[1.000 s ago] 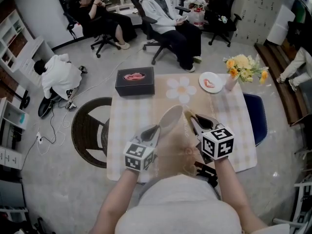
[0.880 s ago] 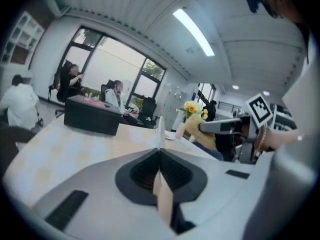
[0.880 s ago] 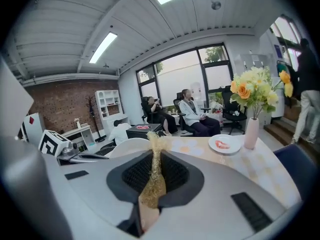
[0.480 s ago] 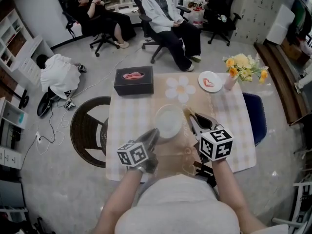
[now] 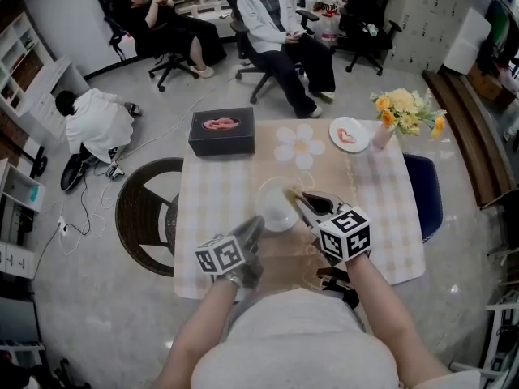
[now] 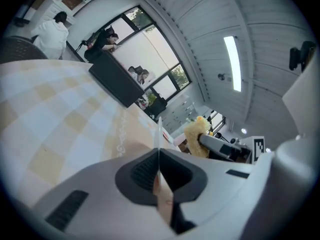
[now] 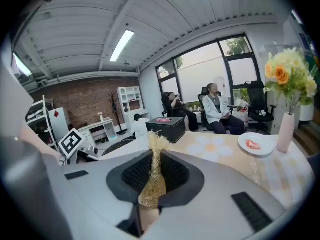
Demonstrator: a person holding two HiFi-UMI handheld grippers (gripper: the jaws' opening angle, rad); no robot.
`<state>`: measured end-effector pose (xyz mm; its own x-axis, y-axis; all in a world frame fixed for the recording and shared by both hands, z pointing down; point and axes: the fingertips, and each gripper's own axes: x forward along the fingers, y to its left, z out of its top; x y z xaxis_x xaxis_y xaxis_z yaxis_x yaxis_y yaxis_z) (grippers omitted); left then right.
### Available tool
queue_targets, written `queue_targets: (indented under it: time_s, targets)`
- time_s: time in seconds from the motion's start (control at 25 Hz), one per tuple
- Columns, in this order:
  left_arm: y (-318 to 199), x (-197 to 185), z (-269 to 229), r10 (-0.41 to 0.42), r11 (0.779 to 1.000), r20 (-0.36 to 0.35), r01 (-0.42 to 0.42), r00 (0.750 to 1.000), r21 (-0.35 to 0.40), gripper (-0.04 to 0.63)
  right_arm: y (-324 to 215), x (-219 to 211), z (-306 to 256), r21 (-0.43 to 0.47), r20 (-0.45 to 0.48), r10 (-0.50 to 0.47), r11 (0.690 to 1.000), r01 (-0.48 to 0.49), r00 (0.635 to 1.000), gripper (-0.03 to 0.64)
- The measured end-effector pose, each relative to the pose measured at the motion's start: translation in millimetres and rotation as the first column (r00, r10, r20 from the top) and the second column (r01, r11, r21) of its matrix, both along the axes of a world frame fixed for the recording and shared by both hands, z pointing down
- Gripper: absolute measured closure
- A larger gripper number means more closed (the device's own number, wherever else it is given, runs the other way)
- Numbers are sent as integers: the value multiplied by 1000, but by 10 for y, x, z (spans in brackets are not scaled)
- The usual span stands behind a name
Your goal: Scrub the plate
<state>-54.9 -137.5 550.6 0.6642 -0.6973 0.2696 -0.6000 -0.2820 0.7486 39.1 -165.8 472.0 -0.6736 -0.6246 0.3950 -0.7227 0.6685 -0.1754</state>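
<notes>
Plate (image 5: 278,203) pinched by rim in left gripper (image 5: 255,222), held up over table (image 5: 212,194) so face meets scrubber (image 7: 152,184); right gripper (image 5: 305,204) clamped on scrubber, likely for rubbing.

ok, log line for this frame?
left tongs: shut on plate rim | right tongs: shut on scrubber, at plate face | plate: held above table

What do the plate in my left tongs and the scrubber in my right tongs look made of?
Plate: smooth white, thin hard rim seen edge-on in the left gripper view; probably ceramic or melamine, cannot tell which. Scrubber: golden-yellow tangle of fine wiry strands, frayed at the tip; looks like a metal or plastic mesh scourer, not sponge.
</notes>
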Motion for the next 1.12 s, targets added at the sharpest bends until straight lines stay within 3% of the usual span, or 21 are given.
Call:
queue_targets:
  time_s: [0.16,0.44,1.12]
  targets:
    - [-20,-42,73,-22,1000,-20,21,1000,-16,578,-29,4,163,-31,0,-1,1000,1,1000,569]
    - [-38,-55,78,-34,999,-18,33,999,-26,578,-108,157,363,-110,25,99,989,-95,995,569]
    - [-26,-59,75,-41,999,-2,41,999,-22,578,-93,209,422,-129,9,137,982,-135,990,571]
